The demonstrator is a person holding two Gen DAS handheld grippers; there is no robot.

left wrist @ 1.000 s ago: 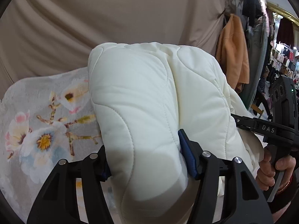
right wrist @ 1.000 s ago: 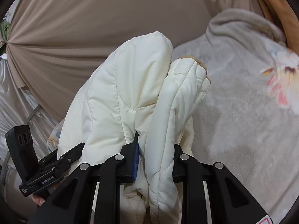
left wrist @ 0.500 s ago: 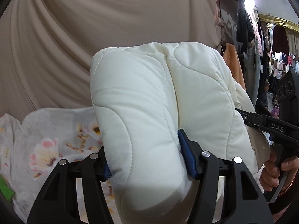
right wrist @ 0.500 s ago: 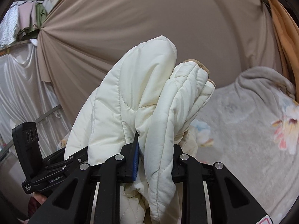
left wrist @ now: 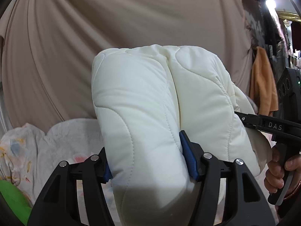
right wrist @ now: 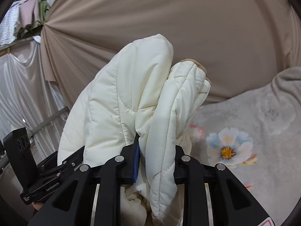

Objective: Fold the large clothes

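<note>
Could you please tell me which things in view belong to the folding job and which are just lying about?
Belongs to the job:
- cream quilted padded jacket
- left gripper, clamping it
- right gripper, clamping it

Just lying about:
- grey floral fleece blanket
- beige draped curtain
- orange hanging garment

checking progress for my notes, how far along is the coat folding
Done: the cream quilted padded coat is bunched into thick doubled layers. In hand: the left tongs and the right tongs each clamp a padded fold, holding the coat in the air above the grey floral fleece blanket. Left: no flat, finished fold shows yet; the coat likely needs laying down and squaring.
</note>
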